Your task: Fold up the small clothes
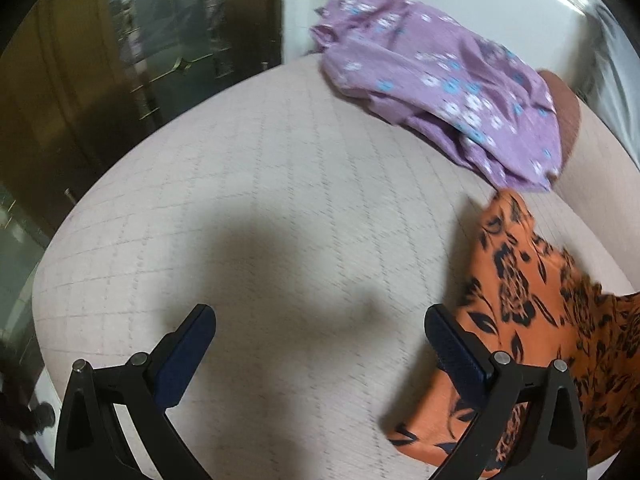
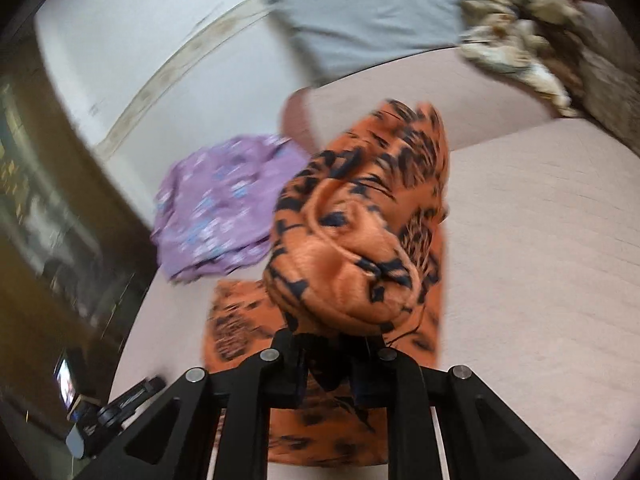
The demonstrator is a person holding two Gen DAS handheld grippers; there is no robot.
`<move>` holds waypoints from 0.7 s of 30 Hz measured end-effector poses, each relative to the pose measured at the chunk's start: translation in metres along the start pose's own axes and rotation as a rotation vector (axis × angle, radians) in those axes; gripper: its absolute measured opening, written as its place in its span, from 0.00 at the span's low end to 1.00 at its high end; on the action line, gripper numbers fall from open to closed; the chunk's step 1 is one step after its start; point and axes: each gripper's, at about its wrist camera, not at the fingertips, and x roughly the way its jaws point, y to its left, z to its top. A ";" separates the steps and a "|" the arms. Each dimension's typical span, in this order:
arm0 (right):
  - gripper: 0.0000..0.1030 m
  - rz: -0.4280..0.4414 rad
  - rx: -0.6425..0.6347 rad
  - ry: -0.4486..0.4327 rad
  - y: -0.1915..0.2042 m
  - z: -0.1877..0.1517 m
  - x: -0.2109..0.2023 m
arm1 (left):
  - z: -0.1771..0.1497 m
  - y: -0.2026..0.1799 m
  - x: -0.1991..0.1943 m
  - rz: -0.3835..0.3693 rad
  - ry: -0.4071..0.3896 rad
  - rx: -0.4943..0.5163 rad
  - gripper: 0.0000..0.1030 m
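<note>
Bedspread [image 1: 256, 184], pale pink and quilted in a grid, as the landmark for all else. Off its left edge, dark glass-fronted cabinet [image 1: 132, 48]. Above its near middle, left gripper [image 1: 320, 328], jaws wide apart, nothing between the pads, only a soft shadow on the quilt beneath. Toward its far side, against the white wall, purple floral garment [image 1: 440, 80], crumpled in a loose heap and resting on the bedspread. Just to the right of the left gripper's right finger [image 1: 456, 352], orange garment with black leaf print [image 1: 540, 300], spread over the bedspread's right part, its far tip close to the purple heap.

From the right wrist view: purple floral garment [image 2: 224, 204] left of centre on the bedspread [image 2: 540, 240]. Right gripper [image 2: 332, 344], jaws pinched together on a bunched fold of the orange garment [image 2: 352, 240], that fold lifted above the bedspread while the lower part lies flat on it. At the far right corner, beige crumpled cloth [image 2: 520, 20] beside a grey pillow [image 2: 368, 12].
</note>
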 end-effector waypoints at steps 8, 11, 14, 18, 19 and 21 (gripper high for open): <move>0.29 0.200 -0.088 0.333 0.090 -0.084 0.083 | 0.015 0.045 0.005 0.016 -0.001 -0.145 1.00; 0.60 0.294 -0.095 0.376 0.097 -0.104 0.091 | 0.016 0.046 0.007 0.027 -0.001 -0.144 1.00; 0.71 0.409 -0.058 0.336 0.087 -0.097 0.077 | 0.016 0.041 0.005 0.024 -0.013 -0.125 1.00; 0.71 0.446 -0.070 0.234 0.062 -0.080 0.046 | 0.015 0.027 -0.005 -0.044 -0.043 -0.088 1.00; 0.71 0.410 -0.066 0.205 0.049 -0.076 0.040 | 0.014 0.020 -0.011 -0.070 -0.062 -0.067 1.00; 0.61 0.336 -0.035 0.194 0.024 -0.072 0.036 | 0.010 0.003 -0.023 -0.139 -0.107 -0.012 1.00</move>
